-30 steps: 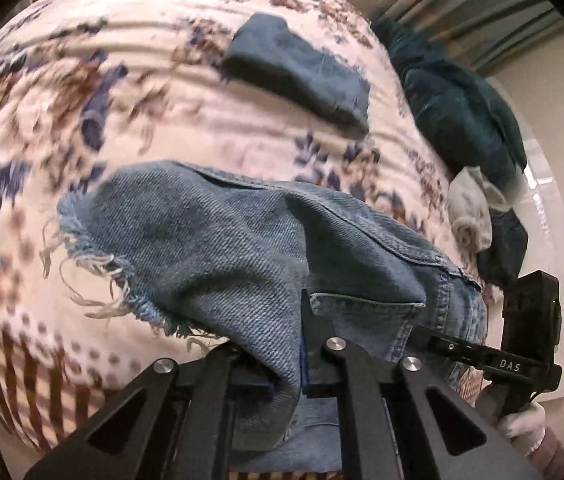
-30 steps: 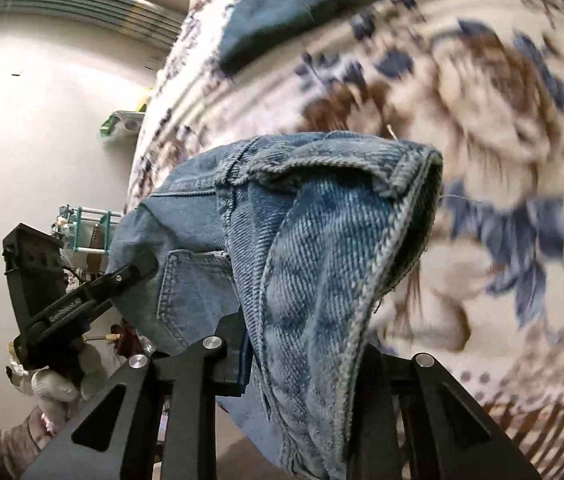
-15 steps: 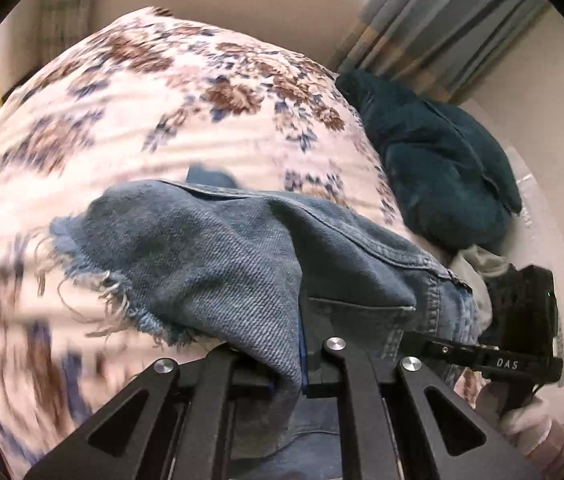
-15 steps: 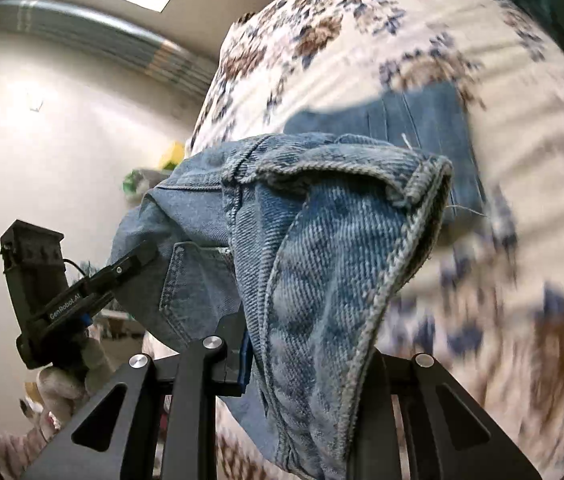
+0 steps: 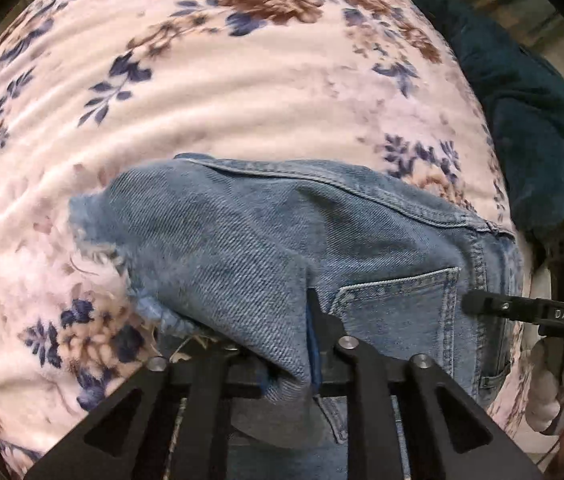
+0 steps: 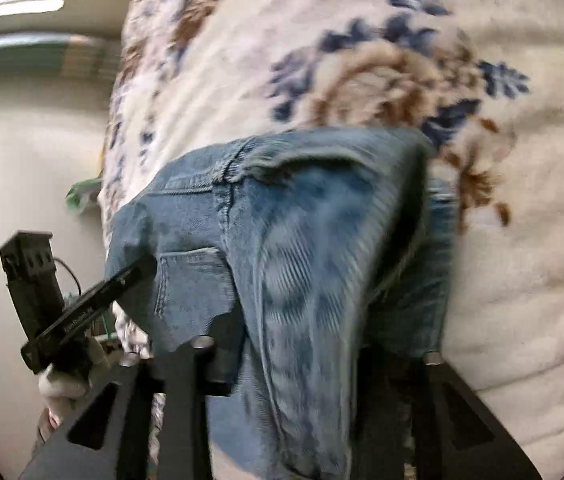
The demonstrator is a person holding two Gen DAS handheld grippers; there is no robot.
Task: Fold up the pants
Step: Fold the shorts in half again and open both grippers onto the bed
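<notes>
Blue denim pants (image 5: 282,240) with a frayed hem and a back pocket hang over a floral blanket (image 5: 222,92). My left gripper (image 5: 282,364) is shut on a fold of the denim near the frayed leg end. My right gripper (image 6: 294,352) is shut on the denim (image 6: 302,260) at the waistband side. The fabric drapes over both sets of fingers and hides the tips. Each gripper shows in the other's view, the right one (image 5: 482,304) at the right edge, the left one (image 6: 138,272) at the left.
The floral blanket (image 6: 402,60) covers a bed under the pants. A dark teal garment pile (image 5: 530,112) lies at the bed's far right. A gloved hand (image 5: 562,392) holds the right gripper. A pale wall (image 6: 22,160) is at the left of the right wrist view.
Both grippers have carried the pants forward and lower over the bed. The small folded denim piece and the white cloth have gone out of view. Both grips hold.
</notes>
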